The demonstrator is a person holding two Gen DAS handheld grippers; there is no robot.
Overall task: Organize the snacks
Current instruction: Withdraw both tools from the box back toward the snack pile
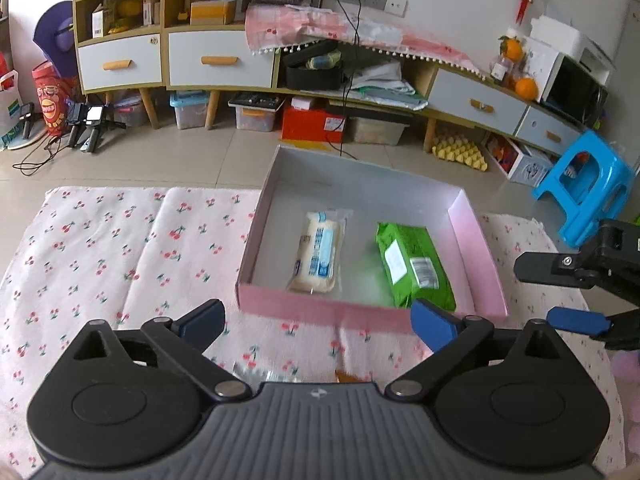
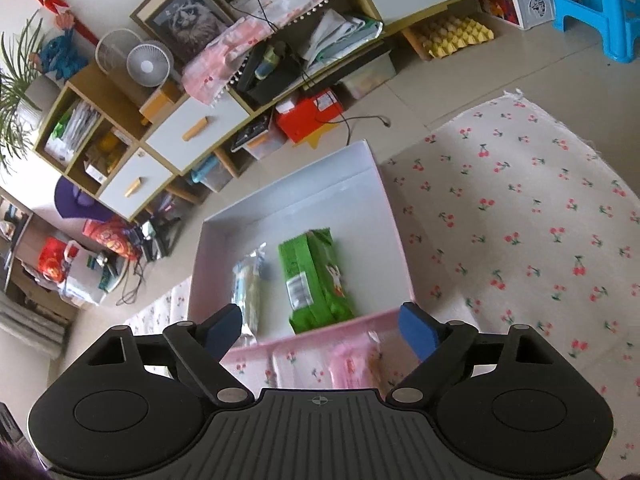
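A shallow box with pink outer walls lies on the cherry-print cloth. Inside it a white and blue snack packet lies beside a green packet. My left gripper is open over the box's near wall with nothing between its blue pads. My right gripper is open too, also at the near wall and empty; in the left wrist view the right gripper shows at the right edge. A pink packet lies on the cloth just under the right gripper.
The cherry-print cloth spreads to both sides of the box. Beyond it are a tiled floor, a low cabinet with drawers, storage bins under it, a blue stool and loose cables.
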